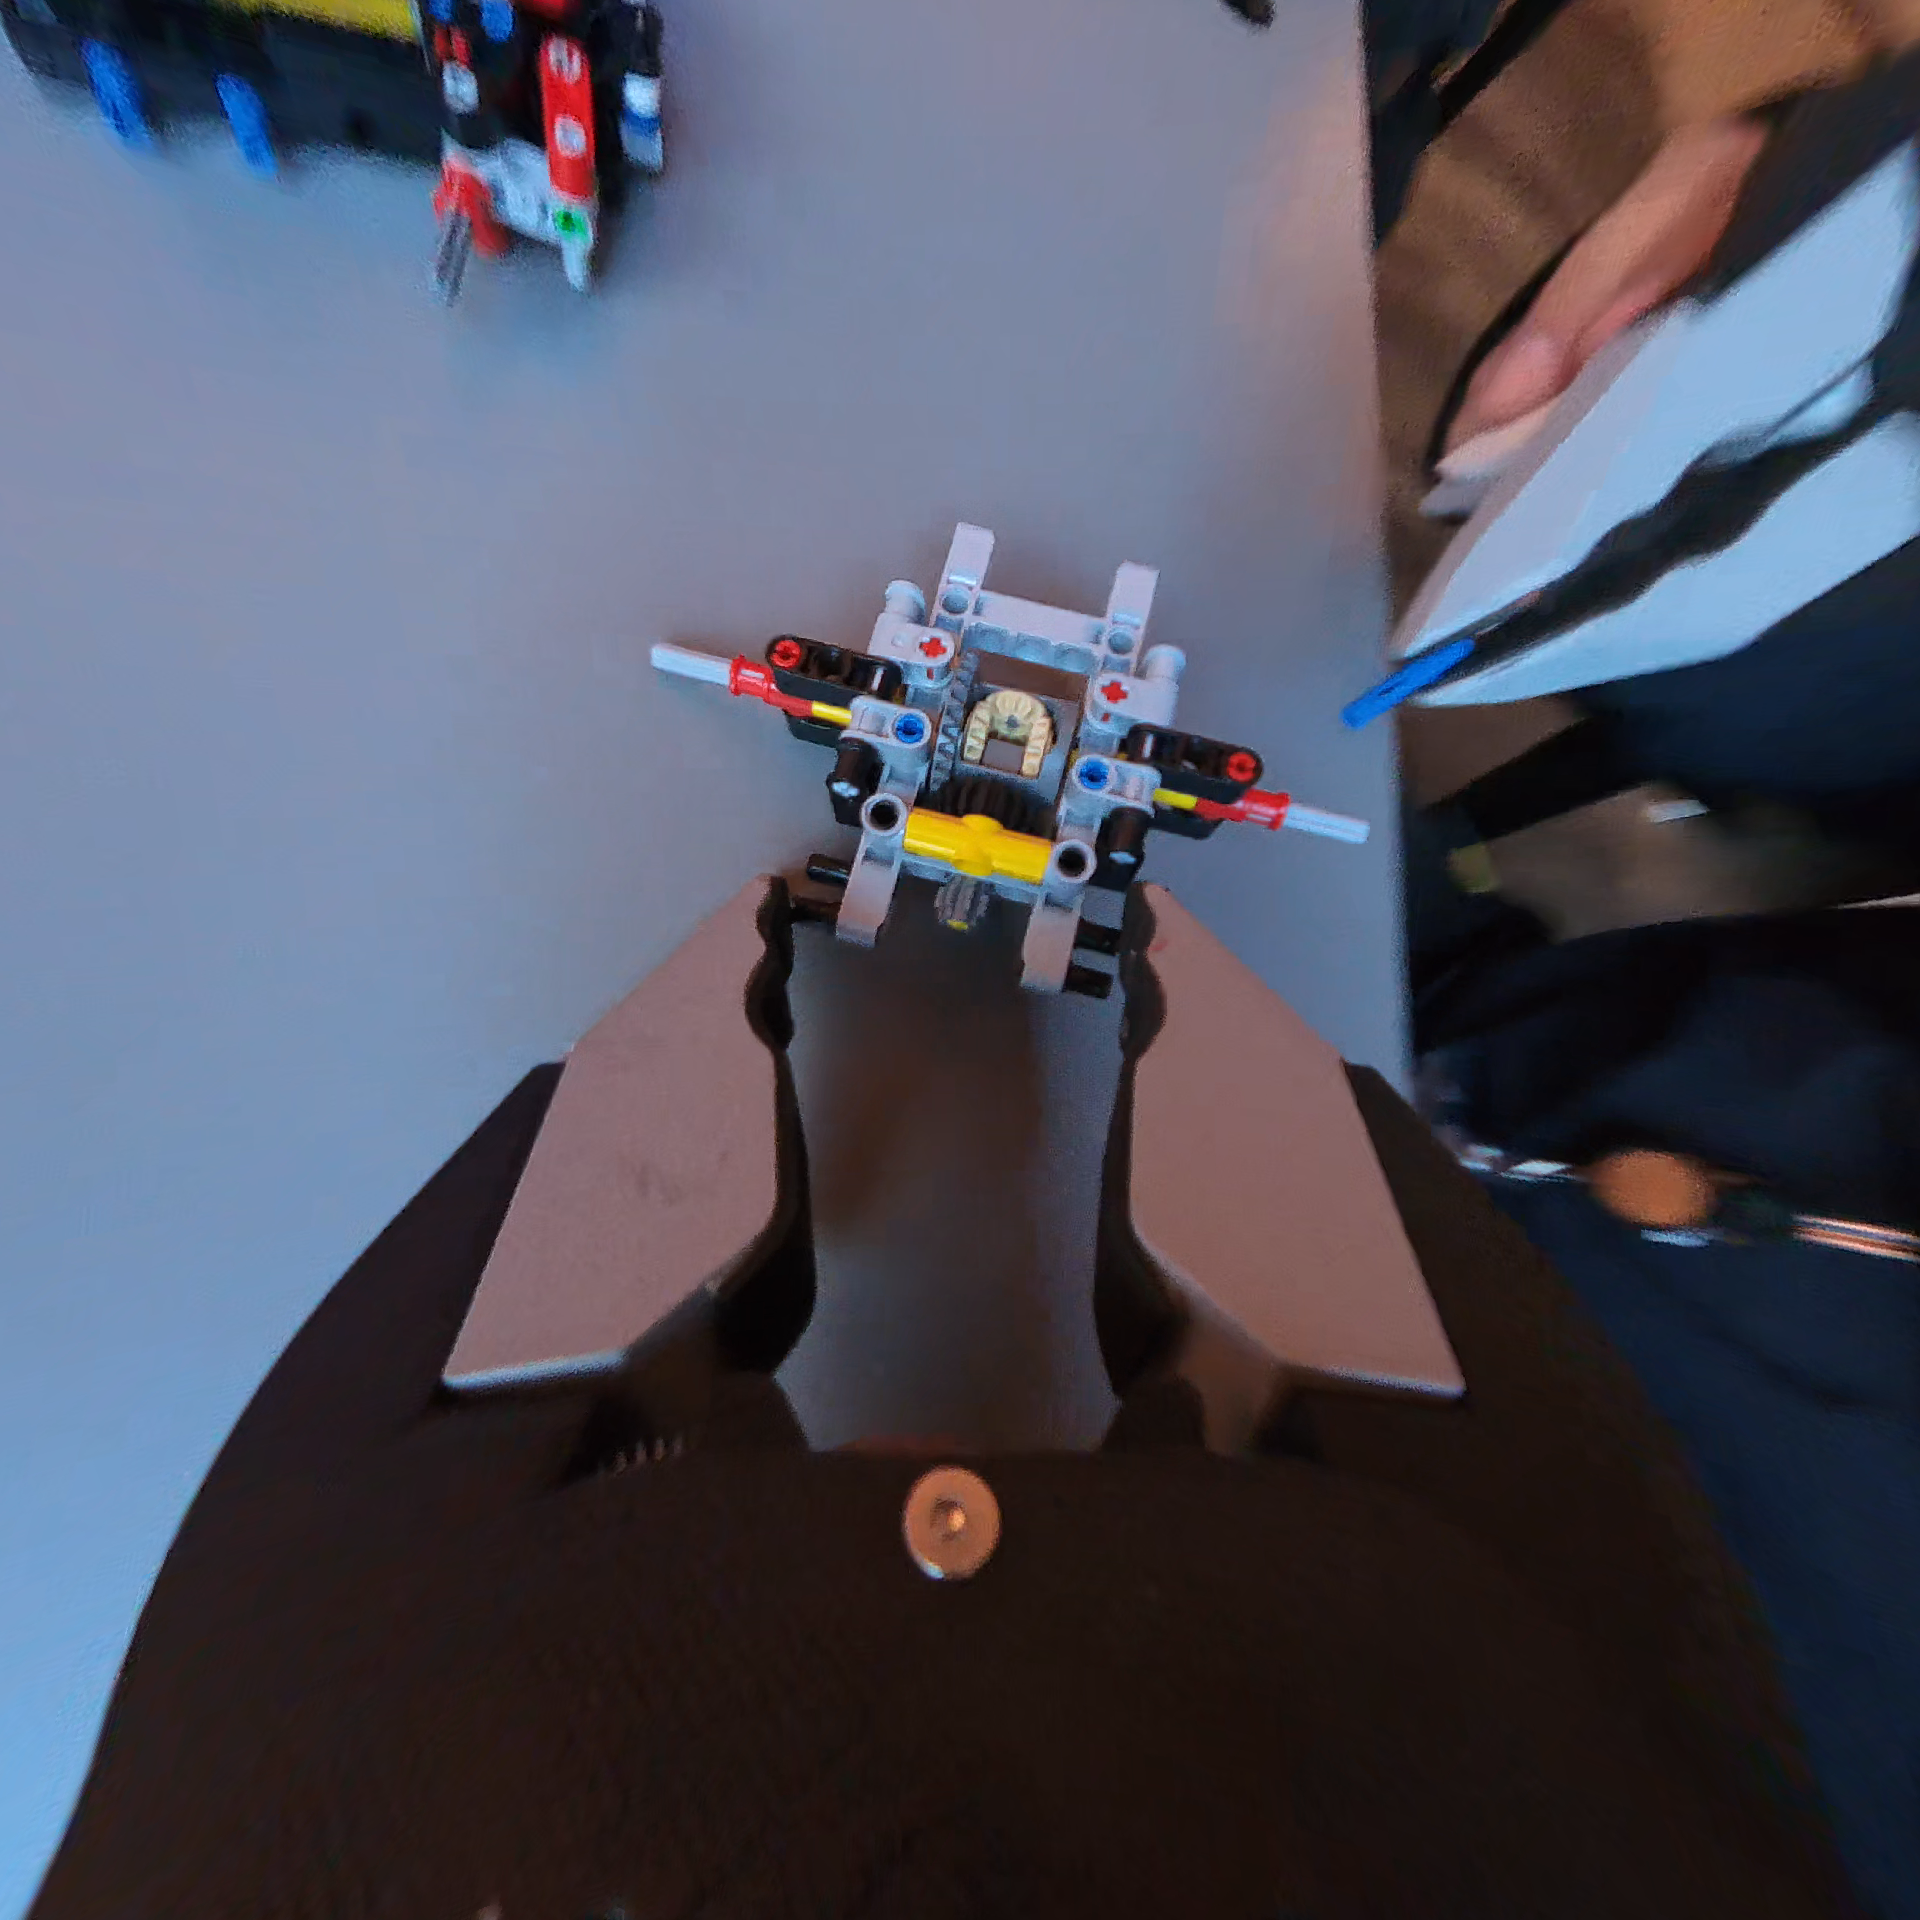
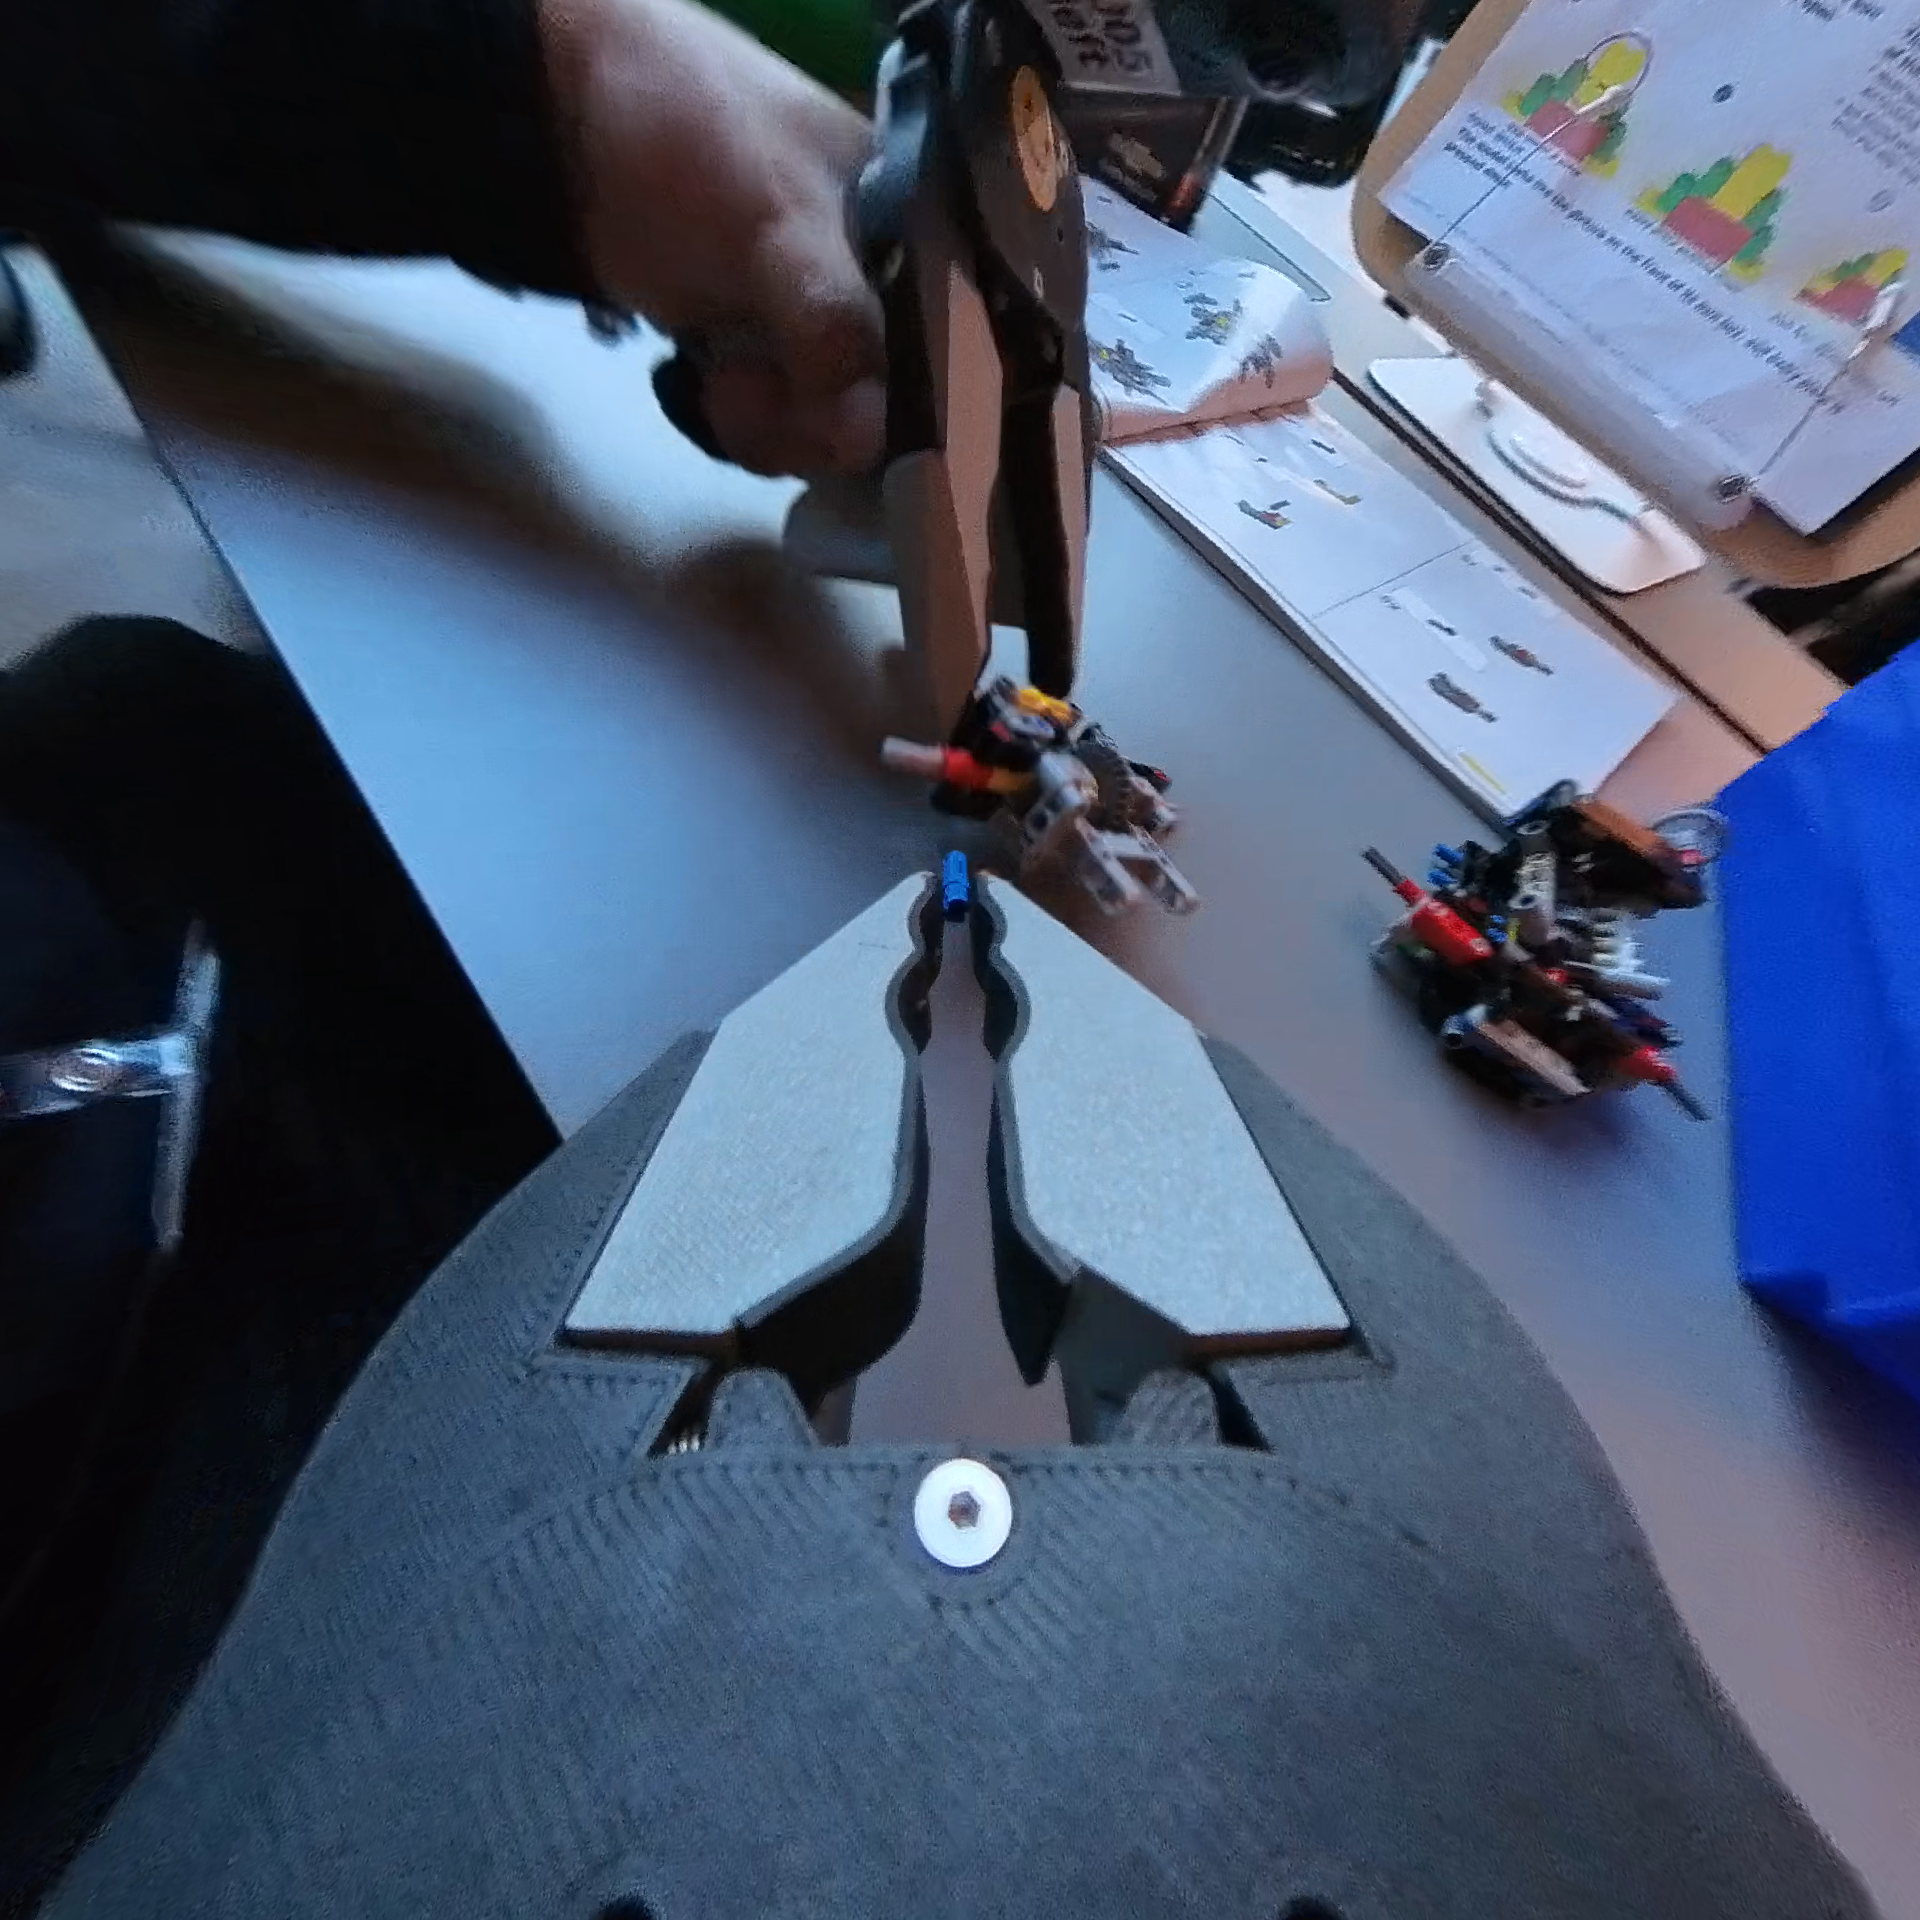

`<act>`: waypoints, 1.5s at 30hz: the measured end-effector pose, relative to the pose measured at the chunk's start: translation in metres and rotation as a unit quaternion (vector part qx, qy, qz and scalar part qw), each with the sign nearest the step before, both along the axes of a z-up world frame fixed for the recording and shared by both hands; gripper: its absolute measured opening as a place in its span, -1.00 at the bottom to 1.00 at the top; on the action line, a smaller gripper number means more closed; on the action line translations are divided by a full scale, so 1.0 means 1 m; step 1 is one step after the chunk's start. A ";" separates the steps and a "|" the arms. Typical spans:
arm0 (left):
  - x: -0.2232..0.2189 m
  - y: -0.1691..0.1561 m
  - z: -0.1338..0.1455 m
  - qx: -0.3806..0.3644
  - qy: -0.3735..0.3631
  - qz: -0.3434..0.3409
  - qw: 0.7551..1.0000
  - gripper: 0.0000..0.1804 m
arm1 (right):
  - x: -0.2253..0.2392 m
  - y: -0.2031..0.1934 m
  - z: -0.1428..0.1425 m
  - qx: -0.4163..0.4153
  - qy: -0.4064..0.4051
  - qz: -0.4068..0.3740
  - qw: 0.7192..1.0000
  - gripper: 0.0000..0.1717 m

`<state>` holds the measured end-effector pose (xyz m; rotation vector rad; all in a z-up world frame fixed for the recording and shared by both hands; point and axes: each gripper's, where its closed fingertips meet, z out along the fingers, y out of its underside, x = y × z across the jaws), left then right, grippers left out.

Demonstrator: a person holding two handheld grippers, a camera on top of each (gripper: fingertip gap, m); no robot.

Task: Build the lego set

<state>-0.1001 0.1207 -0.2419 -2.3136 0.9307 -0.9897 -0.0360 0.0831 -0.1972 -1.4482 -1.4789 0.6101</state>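
Grey matte table carries two plastic brick assemblies: left gripper straddles the gear-frame assembly, contact unclear; right gripper pinches one blue pin.

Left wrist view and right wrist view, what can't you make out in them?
- Left gripper: whether its pads press the small grey model; the model's black side pins cover the contact.
- Bigger model: cut off by the top edge, blurred.
- Blue pin: its rear end is hidden between the right gripper's fingertips.
- Booklet: drawings too small.
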 end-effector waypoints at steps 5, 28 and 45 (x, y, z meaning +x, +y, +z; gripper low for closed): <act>-0.008 -0.021 0.020 -0.149 -0.100 0.001 0.984 -0.31 | -0.004 -0.003 0.002 0.104 -0.048 -0.002 0.993 -0.98; -0.042 -0.038 0.041 -0.239 -0.225 0.096 0.940 -0.31 | -0.017 0.008 -0.060 -0.153 -0.133 0.065 0.977 -0.97; -0.036 -0.042 0.037 -0.259 -0.221 0.076 0.937 -0.31 | -0.073 0.011 0.019 0.085 -0.096 0.128 0.984 -0.71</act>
